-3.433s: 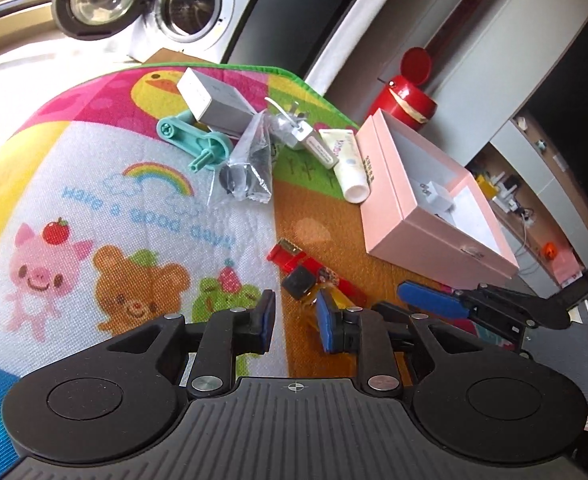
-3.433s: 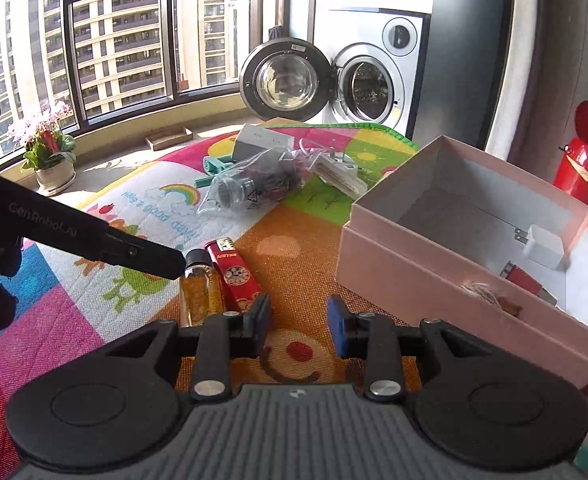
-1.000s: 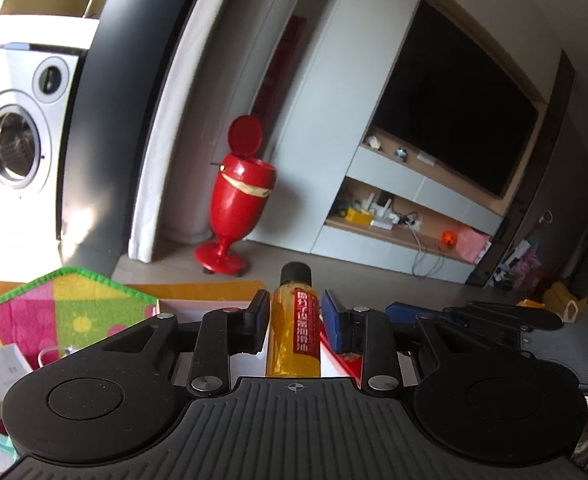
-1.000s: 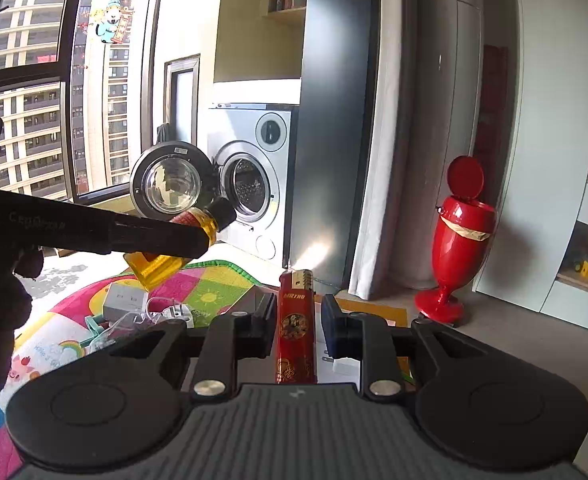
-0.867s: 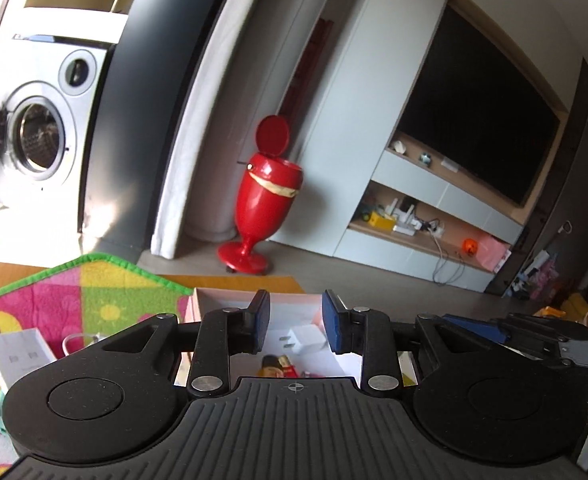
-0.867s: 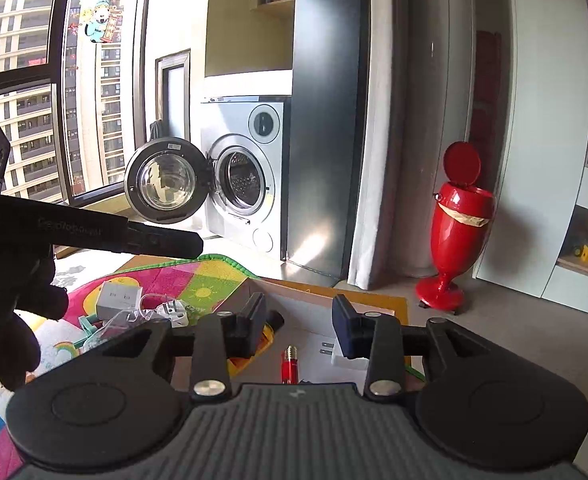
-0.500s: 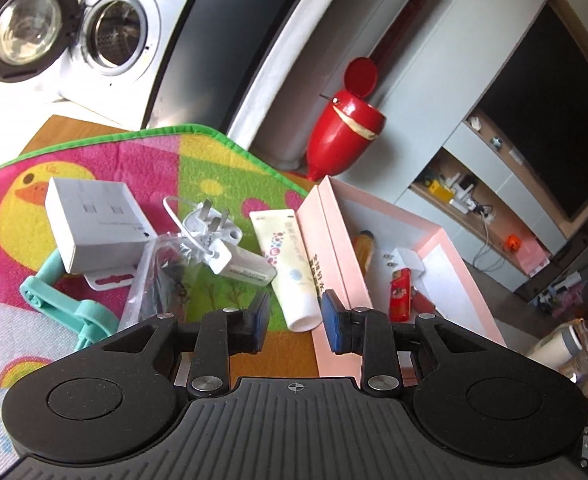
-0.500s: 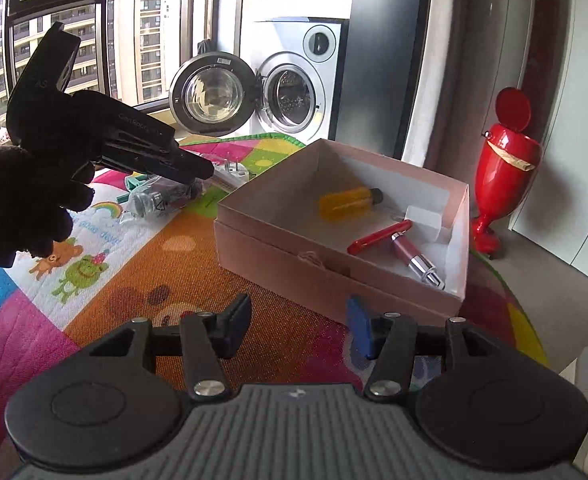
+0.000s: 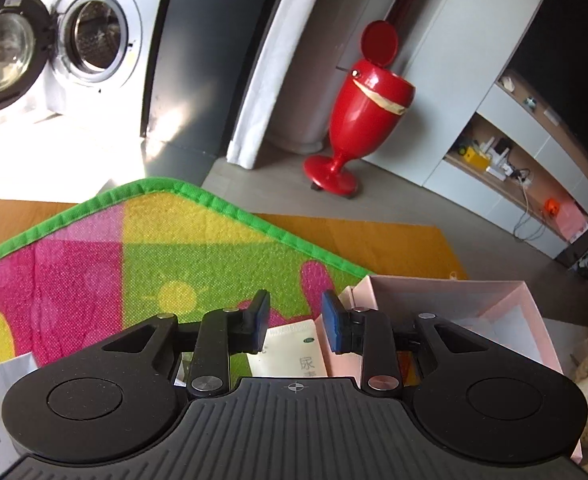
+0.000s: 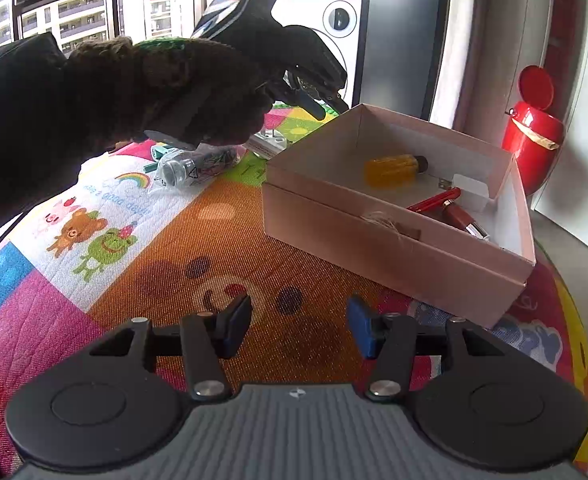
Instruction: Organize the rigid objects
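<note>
1. Left gripper (image 9: pixel 295 322): jaws stand a little apart, nothing pressed between the pads. The white tube (image 9: pixel 294 354) lies below and between them, its crimped end forward. My reading: the gripper is lined up over the tube so the pads can close across its flat sides.

2. Right gripper (image 10: pixel 297 326): jaws wide apart and empty, only play mat (image 10: pixel 198 240) between them. It hangs low, short of the near wall of the pink box (image 10: pixel 373 240), probably clear of the other hand's work.

3. The box sits ahead and to the right of the right gripper. Inside: yellow bottle (image 10: pixel 393 168) on its side near the far wall, red lighter (image 10: pixel 433 200), a red-brown lipstick-like tube (image 10: pixel 459 218), white charger (image 10: pixel 467 188). All lie loose and flat, likely dropped in rather than arranged.

4. Still out on the mat, far ahead-left of the right gripper, under the gloved left hand (image 10: pixel 182 92): clear bag (image 10: pixel 194 166), a white plug (image 10: pixel 268 142).

5. From the left gripper, the box edge is just to the right of the tube, so the carry should be short.
</note>
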Motion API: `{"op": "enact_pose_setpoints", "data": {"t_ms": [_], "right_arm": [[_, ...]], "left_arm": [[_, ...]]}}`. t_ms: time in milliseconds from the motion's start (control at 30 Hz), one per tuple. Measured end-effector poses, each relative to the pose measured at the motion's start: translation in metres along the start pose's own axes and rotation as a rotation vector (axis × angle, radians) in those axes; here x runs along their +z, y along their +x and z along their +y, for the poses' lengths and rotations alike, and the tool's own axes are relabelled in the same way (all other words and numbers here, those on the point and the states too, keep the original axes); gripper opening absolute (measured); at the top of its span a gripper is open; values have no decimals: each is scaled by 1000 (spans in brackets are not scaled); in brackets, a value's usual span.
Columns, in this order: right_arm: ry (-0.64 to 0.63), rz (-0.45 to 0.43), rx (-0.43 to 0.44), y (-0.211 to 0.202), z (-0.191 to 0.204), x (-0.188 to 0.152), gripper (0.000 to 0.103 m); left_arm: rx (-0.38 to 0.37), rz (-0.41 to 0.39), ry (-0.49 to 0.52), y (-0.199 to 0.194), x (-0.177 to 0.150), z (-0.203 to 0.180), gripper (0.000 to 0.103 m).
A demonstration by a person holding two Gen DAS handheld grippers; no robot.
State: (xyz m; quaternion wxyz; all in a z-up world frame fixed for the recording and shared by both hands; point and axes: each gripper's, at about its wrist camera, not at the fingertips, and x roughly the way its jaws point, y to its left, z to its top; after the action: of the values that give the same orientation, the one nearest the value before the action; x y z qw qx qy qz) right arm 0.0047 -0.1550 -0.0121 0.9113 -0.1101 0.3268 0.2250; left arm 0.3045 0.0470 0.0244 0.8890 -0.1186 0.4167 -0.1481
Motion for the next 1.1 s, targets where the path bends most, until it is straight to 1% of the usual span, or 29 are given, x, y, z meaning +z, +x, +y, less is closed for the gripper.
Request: {"op": "enact_pose_setpoints", "data": {"t_ms": [33, 67, 100, 133, 233, 267, 333, 367, 433, 467, 500, 533, 567, 633, 667, 733, 767, 833, 900, 933, 967, 1000, 1033, 1100], "right_arm": [[5, -3, -3, -1, -1, 0, 53], [10, -5, -6, -1, -2, -1, 53], [13, -7, -7, -1, -3, -2, 53], [13, -7, -5, 0, -5, -3, 53], [-1, 9, 21, 9, -4, -1, 53], [-3, 13, 31, 14, -2, 1, 53], [-2, 20, 59, 21, 2, 6, 53], [2, 23, 76, 25, 5, 9, 53], [17, 26, 112, 32, 12, 16, 53], [22, 23, 127, 35, 16, 19, 53], [23, 21, 131, 38, 20, 23, 53], [22, 18, 127, 41, 25, 26, 53], [21, 17, 121, 44, 29, 30, 53], [15, 19, 98, 51, 36, 36, 53], [10, 20, 83, 53, 38, 39, 53], [5, 22, 65, 57, 39, 41, 53], [7, 28, 63, 59, 39, 42, 53], [8, 39, 59, 59, 38, 41, 53], [-7, 36, 54, 55, 38, 41, 53], [-20, 27, 54, 52, 38, 42, 53], [-33, 12, 53, 48, 39, 45, 53], [-42, -8, 52, 43, 39, 51, 53], [-51, -30, 56, 39, 39, 59, 53], [-79, -65, 79, 36, 41, 79, 53]], "left_arm": [[-9, 44, -5, 11, 1, 4, 28], [-63, 48, -40, 14, 1, 12, 24], [-88, 70, -49, 14, 0, 16, 24], [-99, 85, -36, 13, -3, 19, 23], [-119, 68, 49, -10, -27, 20, 20], [-130, 63, 82, -22, -38, 18, 18], [-181, 59, 98, -42, -57, 17, 17], [-199, 71, 93, -51, -69, 17, 17], [-207, 60, 85, -70, -93, 19, 18], [-235, 58, 74, -81, -107, 22, 22], [-256, 66, 53, -87, -113, 25, 23], [-286, 94, 22, -92, -123, 30, 24], [-313, 119, -3, -98, -132, 34, 20], [-310, 158, 12, -106, -148, 37, 20], [-301, 158, 27, -111, -153, 37, 20], [-284, 109, 48, -126, -160, 37, 21], [-280, 65, 56, -134, -159, 34, 21], [-239, -41, 67, -147, -154, 32, 21], [-150, -151, 80, -157, -144, 31, 21], [-91, -198, 84, -160, -141, 32, 21], [-16, -253, 80, -164, -139, 33, 21], [22, -292, 65, -168, -139, 36, 21], [41, -343, 27, -174, -140, 42, 21], [24, -405, -71, -187, -143, 59, 21]]}}
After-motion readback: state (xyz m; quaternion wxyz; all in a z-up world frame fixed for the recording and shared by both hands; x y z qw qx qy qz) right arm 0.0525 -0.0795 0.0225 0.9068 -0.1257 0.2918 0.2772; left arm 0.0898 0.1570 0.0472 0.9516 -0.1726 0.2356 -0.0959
